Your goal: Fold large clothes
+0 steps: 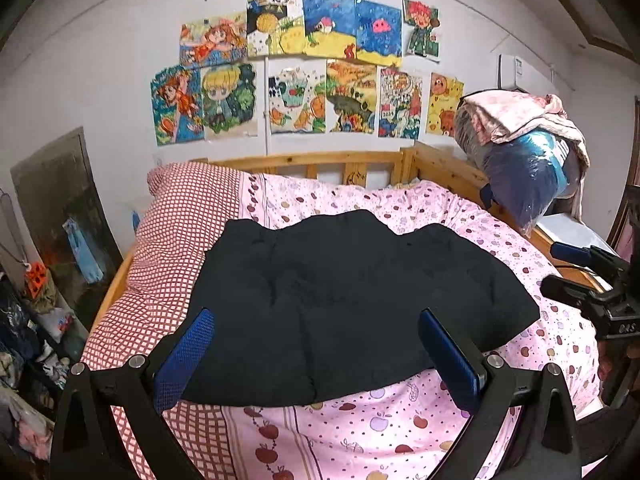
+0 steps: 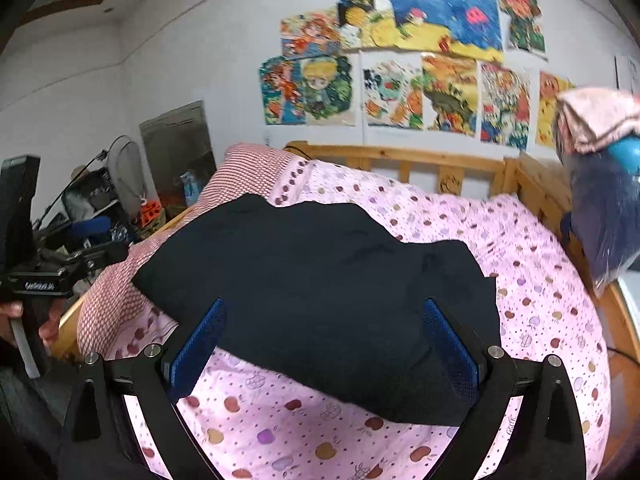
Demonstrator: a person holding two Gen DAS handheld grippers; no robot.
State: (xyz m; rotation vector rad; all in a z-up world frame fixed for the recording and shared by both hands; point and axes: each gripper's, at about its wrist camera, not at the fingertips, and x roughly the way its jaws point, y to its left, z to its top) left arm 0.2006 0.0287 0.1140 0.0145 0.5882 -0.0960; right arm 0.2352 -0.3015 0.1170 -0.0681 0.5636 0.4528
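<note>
Lying bunched on the pink apple-print quilt (image 1: 400,420) of the bed, the black garment (image 1: 340,292) is already partly doubled over, with lumpy seams. Both the left tool (image 1: 316,352) and the right tool (image 2: 322,340) hover above its near edge, blue pads spread wide, pinching nothing. A grab here risks catching only the top layer, or snagging quilt with it, since the dark cloth hides its edges.

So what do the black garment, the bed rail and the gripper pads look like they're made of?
Black garment: thick, matte, probably fleece or padded knit; soft puffy folds, no sheen.
Bed rail: light, apparently unpainted wood, likely pine; grain and knots show.
Gripper pads: blue, seemingly rubber or textured plastic; fine grid pattern on the surface.
</note>
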